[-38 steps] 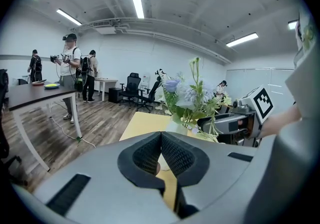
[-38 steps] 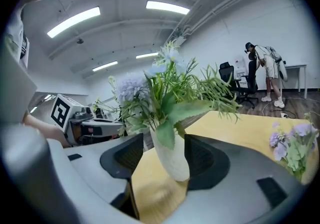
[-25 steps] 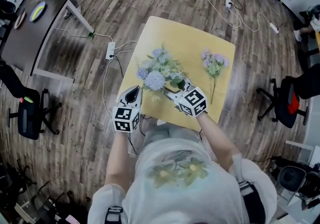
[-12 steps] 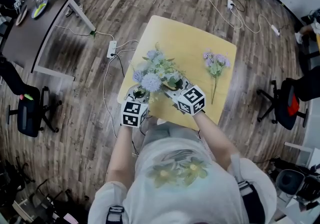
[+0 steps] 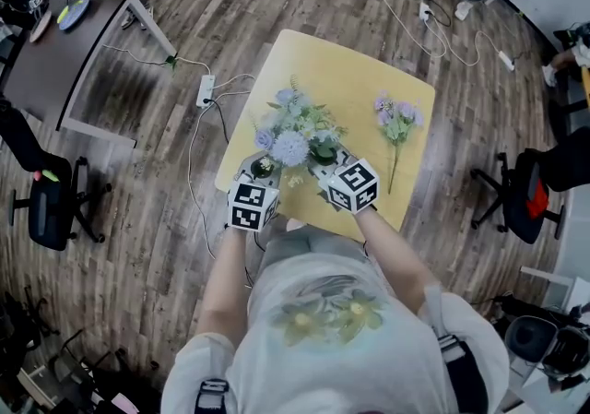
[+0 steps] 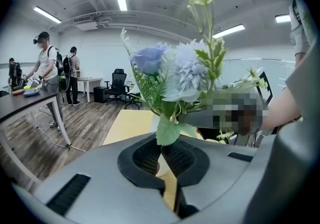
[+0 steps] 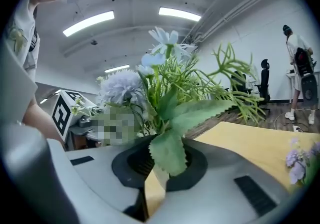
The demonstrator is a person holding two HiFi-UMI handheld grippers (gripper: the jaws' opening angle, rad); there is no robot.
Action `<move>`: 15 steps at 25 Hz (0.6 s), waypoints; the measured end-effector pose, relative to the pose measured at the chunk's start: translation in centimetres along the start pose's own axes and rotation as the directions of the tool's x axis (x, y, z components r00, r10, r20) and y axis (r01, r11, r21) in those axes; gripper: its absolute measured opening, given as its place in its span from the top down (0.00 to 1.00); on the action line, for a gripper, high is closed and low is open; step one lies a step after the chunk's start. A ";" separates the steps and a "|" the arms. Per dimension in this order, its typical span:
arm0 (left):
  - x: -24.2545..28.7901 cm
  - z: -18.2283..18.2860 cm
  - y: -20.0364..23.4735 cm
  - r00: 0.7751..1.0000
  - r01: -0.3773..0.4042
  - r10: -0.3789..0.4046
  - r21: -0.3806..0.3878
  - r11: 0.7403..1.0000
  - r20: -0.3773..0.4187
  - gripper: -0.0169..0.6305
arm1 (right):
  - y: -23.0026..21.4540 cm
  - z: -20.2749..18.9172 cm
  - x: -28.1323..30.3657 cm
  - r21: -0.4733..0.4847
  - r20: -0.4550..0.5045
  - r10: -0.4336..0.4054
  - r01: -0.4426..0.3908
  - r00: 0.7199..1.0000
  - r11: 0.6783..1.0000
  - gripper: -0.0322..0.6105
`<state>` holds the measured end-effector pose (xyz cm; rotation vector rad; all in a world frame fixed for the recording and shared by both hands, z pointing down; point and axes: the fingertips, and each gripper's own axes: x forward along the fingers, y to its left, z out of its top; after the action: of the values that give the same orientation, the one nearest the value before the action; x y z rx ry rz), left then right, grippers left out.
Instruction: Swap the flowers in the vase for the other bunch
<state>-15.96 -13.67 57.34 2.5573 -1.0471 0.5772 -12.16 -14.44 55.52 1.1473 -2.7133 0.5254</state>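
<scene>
**Both grippers on the blue bunch**

The left gripper (image 5: 263, 172) has moved in from the side and is now right at the foot of the blue bunch (image 5: 293, 131). A second ago it was a little way off. The right gripper (image 5: 324, 164) has stayed at the bunch.

Both bare arms reach forward from the body, and the two grippers point in at each other. The left arm (image 5: 224, 285) goes straight ahead. The right arm (image 5: 398, 251) is bent at the elbow.

In the left gripper view the jaws are nearly together, hugging the thin foot of the bunch under a green leaf (image 6: 167, 130). In the right gripper view the jaws are squeezed on the foot too. I cannot tell if the pale bit between them is stem or vase.

The blue bunch stands up over the near edge of the table (image 5: 350, 71), closer to the near-left corner. The purple bunch (image 5: 396, 119) lies flat by the right edge.
</scene>
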 end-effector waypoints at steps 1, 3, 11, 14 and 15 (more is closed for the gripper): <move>0.0 0.0 0.0 1.000 -0.002 0.002 -0.001 1.000 -0.001 0.95 | 0.0 0.1 -0.1 0.001 0.003 -0.002 0.002 1.000 1.000 0.87; 0.1 0.0 0.1 1.000 -0.004 0.004 -0.002 1.000 -0.003 0.95 | -0.1 0.6 -0.2 0.006 0.014 -0.006 0.006 1.000 1.000 0.87; 0.0 0.2 0.1 1.000 -0.007 0.007 0.007 1.000 -0.009 0.95 | 0.3 3.6 -1.1 0.064 0.092 -0.001 -0.005 0.996 0.998 0.87; -0.1 -0.1 -0.1 1.000 -0.010 0.010 0.014 1.000 -0.018 0.95 | 0.4 4.8 -1.6 0.061 0.105 -0.005 -0.001 0.995 0.998 0.87; -0.2 -0.1 -0.1 1.000 -0.010 0.010 0.014 1.000 -0.019 0.95 | 0.5 5.2 -1.8 0.060 0.109 -0.006 -0.001 0.994 0.998 0.87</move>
<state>-15.99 -13.47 57.30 2.5547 -1.0532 0.6124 -11.23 -14.87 50.10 1.2288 -2.8059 0.5640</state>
